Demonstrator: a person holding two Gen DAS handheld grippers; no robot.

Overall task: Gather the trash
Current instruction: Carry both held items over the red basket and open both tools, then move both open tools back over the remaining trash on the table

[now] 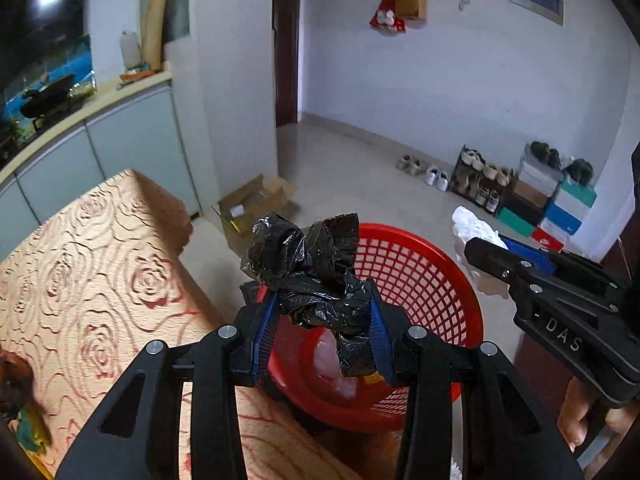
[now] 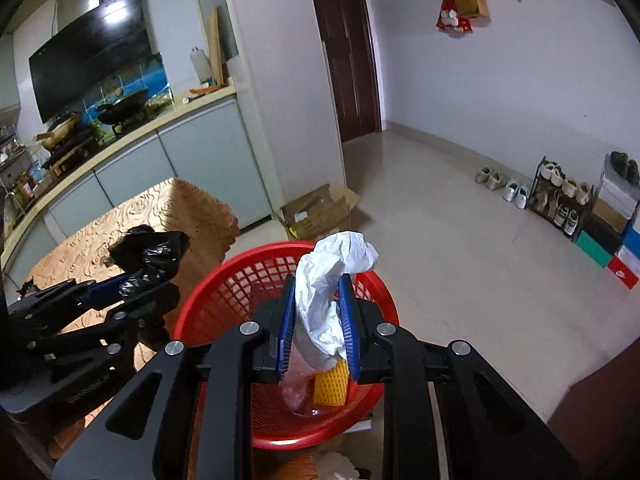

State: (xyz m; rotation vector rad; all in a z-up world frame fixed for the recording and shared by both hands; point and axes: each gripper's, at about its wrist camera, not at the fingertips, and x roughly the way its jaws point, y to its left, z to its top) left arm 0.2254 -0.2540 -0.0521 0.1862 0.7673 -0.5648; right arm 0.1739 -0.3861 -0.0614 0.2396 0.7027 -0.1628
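My left gripper (image 1: 322,304) is shut on a crumpled black plastic bag (image 1: 308,264), held over the near rim of a red mesh basket (image 1: 420,276). My right gripper (image 2: 320,300) is shut on a crumpled white paper wad (image 2: 332,276) above the same red basket (image 2: 240,280). Inside the basket lie a yellow foam net (image 2: 330,386) and a clear plastic wrapper (image 2: 298,384). In the left wrist view the right gripper (image 1: 476,256) comes in from the right with the white wad (image 1: 474,228). In the right wrist view the left gripper (image 2: 120,286) shows at left with the black bag (image 2: 152,254).
A table with a rose-patterned orange cloth (image 1: 92,264) stands left of the basket. An open cardboard box (image 2: 316,210) lies on the floor beyond it. A shoe rack (image 2: 560,196) and stacked shoe boxes (image 1: 548,204) line the far wall. A kitchen counter (image 2: 132,136) runs behind the table.
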